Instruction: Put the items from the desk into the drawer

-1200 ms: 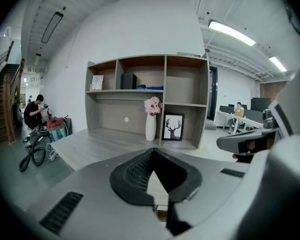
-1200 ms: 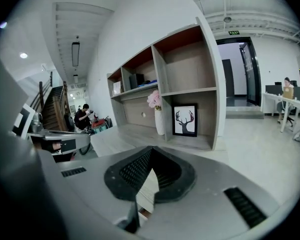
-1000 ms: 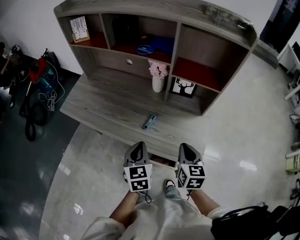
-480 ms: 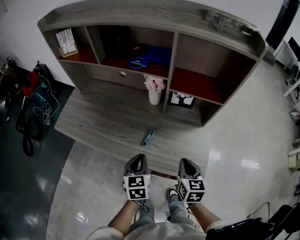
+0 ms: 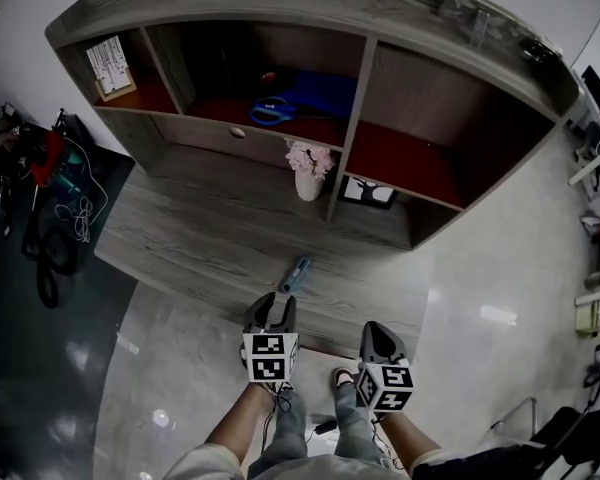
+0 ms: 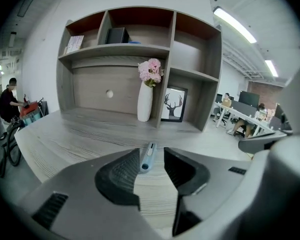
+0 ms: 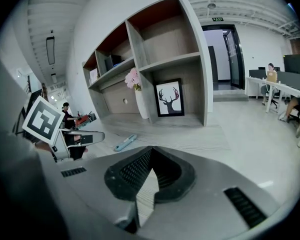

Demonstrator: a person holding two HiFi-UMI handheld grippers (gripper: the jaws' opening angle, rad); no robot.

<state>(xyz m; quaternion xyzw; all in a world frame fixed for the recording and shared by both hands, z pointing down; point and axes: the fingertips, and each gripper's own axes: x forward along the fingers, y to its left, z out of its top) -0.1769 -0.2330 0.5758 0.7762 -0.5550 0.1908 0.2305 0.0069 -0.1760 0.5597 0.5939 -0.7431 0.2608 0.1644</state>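
A grey wooden desk [image 5: 195, 233] is seen from above, with a shelf unit [image 5: 280, 13] set along its back. A closed drawer [image 5: 205, 128] with a round knob is built in under the middle compartment. The left gripper [image 5: 272, 303] is held over the desk's front edge; its jaws have just been opening and are now parted, with nothing pressed between the pads. The right gripper [image 7: 150, 151] is held beside it, off the desk's front edge, its jaws brought together at the tips on nothing. A framed deer picture [image 5: 368, 193] is stood in the low right compartment, and a white vase of pink flowers [image 5: 309, 180] is placed just left of it. Blue scissors [image 5: 273, 114] are laid in the compartment above the drawer. A slim blue item [image 5: 296, 274], like a box cutter, is left lying on the desk just ahead of the left gripper's tips, seen in line with their gap.
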